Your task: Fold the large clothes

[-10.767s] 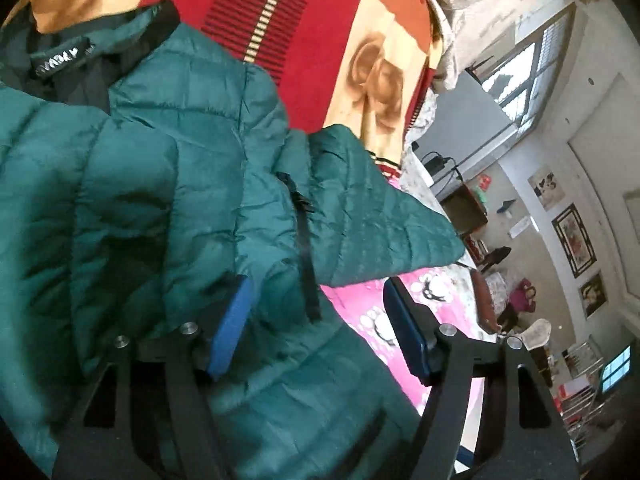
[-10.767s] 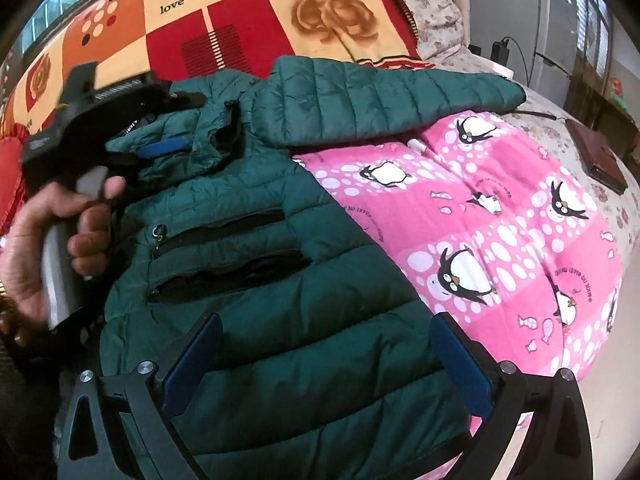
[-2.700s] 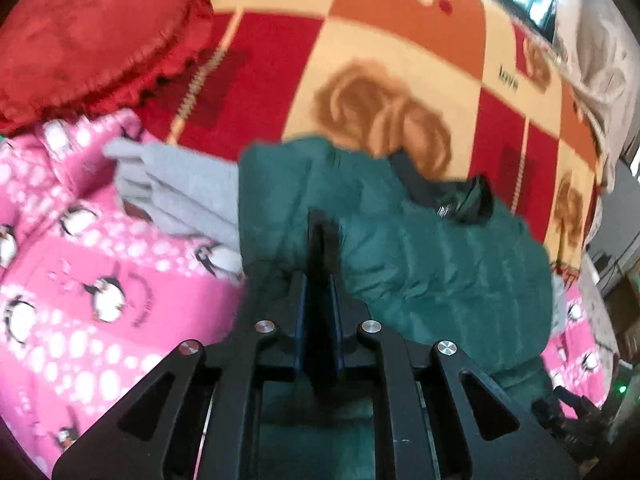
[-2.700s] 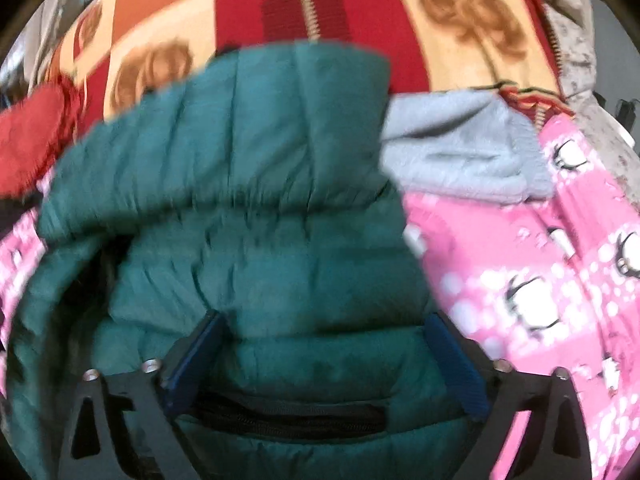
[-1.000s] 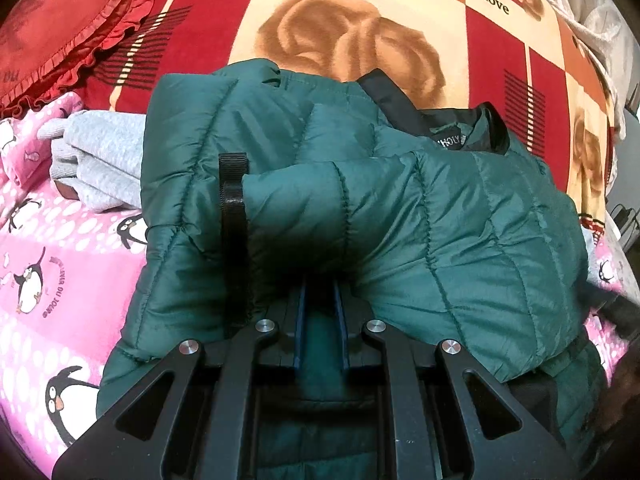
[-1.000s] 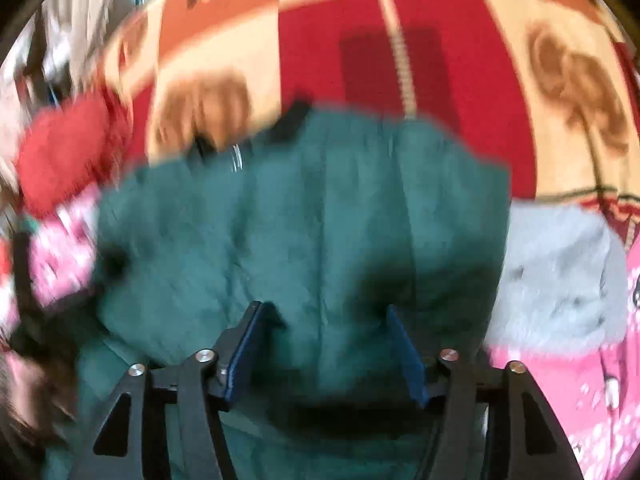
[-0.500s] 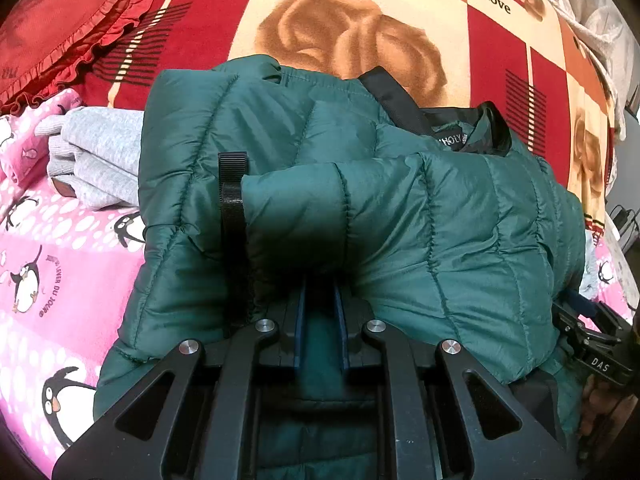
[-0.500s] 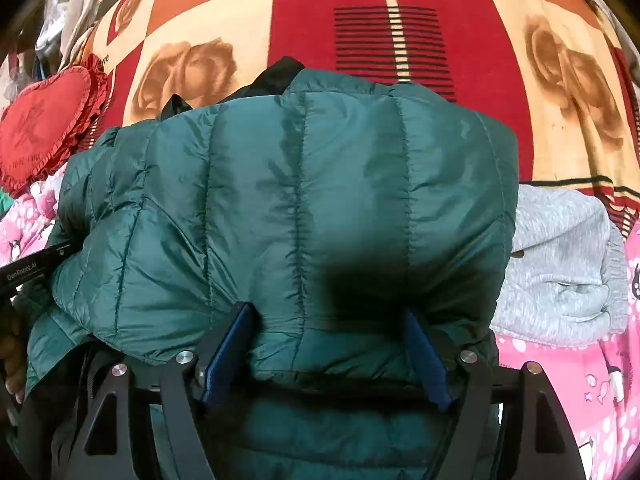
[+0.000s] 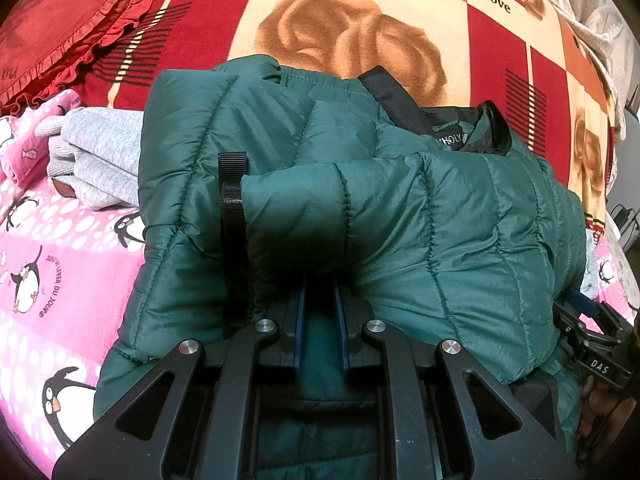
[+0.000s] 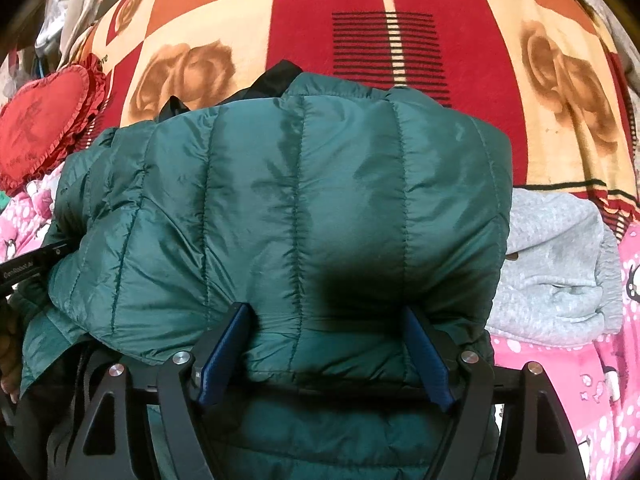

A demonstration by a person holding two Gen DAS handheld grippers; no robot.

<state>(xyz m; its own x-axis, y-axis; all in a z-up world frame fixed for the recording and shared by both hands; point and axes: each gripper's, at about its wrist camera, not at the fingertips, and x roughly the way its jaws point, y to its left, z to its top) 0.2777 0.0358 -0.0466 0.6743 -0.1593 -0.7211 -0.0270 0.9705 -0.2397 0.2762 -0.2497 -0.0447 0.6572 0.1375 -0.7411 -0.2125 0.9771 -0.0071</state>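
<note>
While folded over on the penguin-print pink sheet (image 9: 60,248), beside folded grey garment (image 9: 100,160): green quilted down jacket (image 9: 440,232). Left gripper (image 9: 320,320): pressed together, pinching jacket hem, likely pinning the fold. Right gripper (image 10: 324,356): spread, just been widening, jacket edge between but unpressed, apparently letting go. Behind: rose-patterned blanket (image 10: 400,20).

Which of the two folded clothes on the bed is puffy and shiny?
The green jacket, quilted and glossy, in front of both claws. The grey sweater beside it is soft, flat knit, not shiny.
</note>
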